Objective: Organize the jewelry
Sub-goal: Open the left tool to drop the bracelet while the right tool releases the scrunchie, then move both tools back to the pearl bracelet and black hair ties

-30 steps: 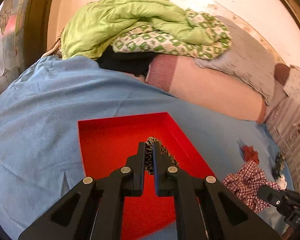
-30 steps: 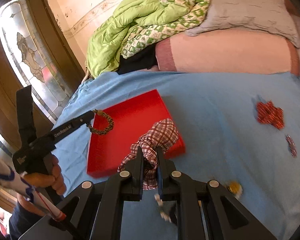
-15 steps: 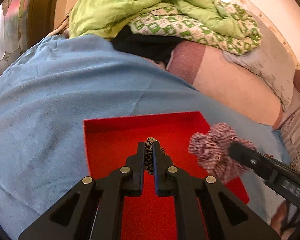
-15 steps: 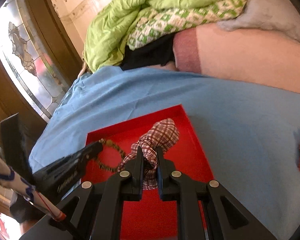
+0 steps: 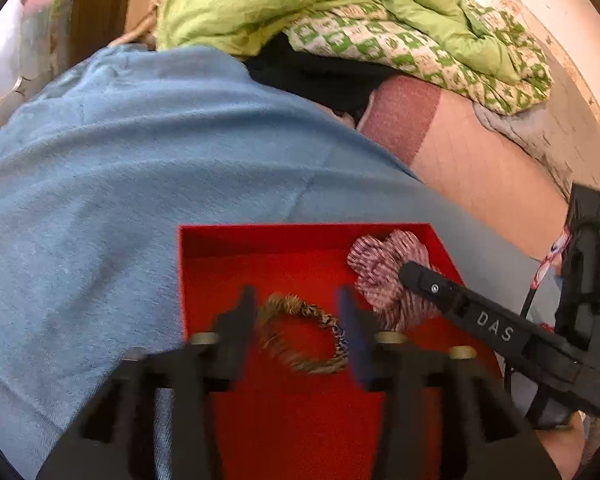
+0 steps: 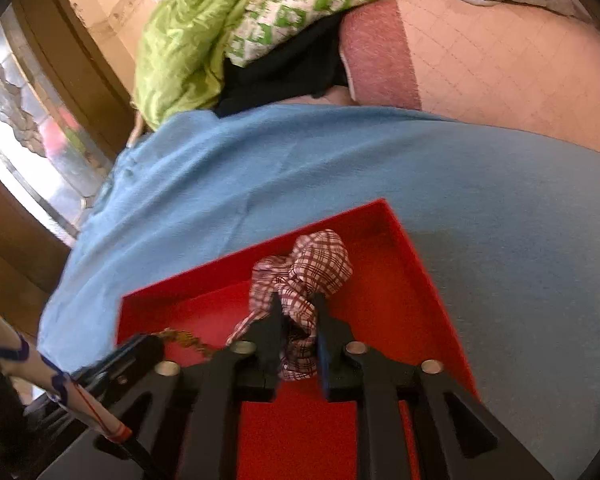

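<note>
A red tray (image 5: 300, 236) lies on the blue blanket (image 5: 100, 200). On its floor rests a leopard-print scrunchie (image 5: 300, 336), loose between the fingers of my left gripper (image 5: 296, 316), whose jaws are opening and do not touch it. In the tray's far right corner sits a red-and-white plaid scrunchie (image 6: 316, 268). My right gripper (image 6: 300, 320) is low over the tray (image 6: 412, 240) with its jaws opening; the plaid cloth still sits between them, slack. The left gripper's tip (image 6: 140, 354) and the leopard scrunchie (image 6: 180, 336) show at lower left.
A green quilt (image 5: 300, 0), a green-patterned cloth (image 5: 400, 48) and dark clothing (image 5: 320, 76) are piled at the bed's far end. A pink bedcover (image 6: 500, 72) borders the blanket. A window with a wooden frame (image 6: 32, 120) stands to the left. A sleeve (image 6: 28, 364) shows at lower left.
Both grippers moved down over the red tray, the right coming in from the right. Both sets of jaws have parted. The leopard scrunchie now lies on the tray floor, free of the left fingers.
</note>
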Tool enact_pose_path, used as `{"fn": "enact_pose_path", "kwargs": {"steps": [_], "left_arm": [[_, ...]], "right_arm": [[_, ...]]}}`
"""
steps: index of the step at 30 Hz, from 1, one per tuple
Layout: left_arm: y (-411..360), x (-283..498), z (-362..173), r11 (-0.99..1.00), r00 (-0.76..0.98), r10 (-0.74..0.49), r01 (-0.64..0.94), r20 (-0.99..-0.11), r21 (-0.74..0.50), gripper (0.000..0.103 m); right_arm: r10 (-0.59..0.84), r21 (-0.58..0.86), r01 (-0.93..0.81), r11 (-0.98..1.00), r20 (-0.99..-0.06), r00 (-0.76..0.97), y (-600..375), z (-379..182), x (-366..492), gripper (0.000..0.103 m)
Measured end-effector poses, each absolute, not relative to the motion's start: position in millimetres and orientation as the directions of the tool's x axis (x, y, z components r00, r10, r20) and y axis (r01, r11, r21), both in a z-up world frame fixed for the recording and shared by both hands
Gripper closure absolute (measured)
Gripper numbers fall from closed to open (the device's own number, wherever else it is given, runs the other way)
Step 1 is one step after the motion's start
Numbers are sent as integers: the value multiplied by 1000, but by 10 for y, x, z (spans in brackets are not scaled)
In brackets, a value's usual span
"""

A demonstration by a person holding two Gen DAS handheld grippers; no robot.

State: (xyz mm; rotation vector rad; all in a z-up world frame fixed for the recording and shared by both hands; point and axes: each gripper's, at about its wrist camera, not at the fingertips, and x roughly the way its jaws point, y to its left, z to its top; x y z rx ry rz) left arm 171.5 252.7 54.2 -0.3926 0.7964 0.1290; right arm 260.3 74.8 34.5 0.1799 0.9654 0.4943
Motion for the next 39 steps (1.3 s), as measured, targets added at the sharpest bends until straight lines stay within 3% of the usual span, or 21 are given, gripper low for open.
{"fn": "enact_pose_path", "kwargs": {"steps": [5, 17, 27, 39], "left_arm": [[2519, 1682, 641, 918, 715, -27, -258, -699, -300, 42], [2592, 1488, 973, 922, 760, 24, -267, -650, -279, 42], [2428, 1274, 1194, 939, 791, 19, -224, -612, -260, 42], [1621, 614, 1324, 984, 805, -67, -44, -589, -171, 41]], "right_arm": [[451, 337, -305, 891, -744, 493, 707, 377, 2596, 45], [410, 330, -245, 911, -777, 477, 581, 340, 2138, 44], [472, 420, -229, 878, -683, 558, 18, 984, 1712, 44], [424, 366, -224, 903, -677, 602, -869, 1101, 500, 44]]}}
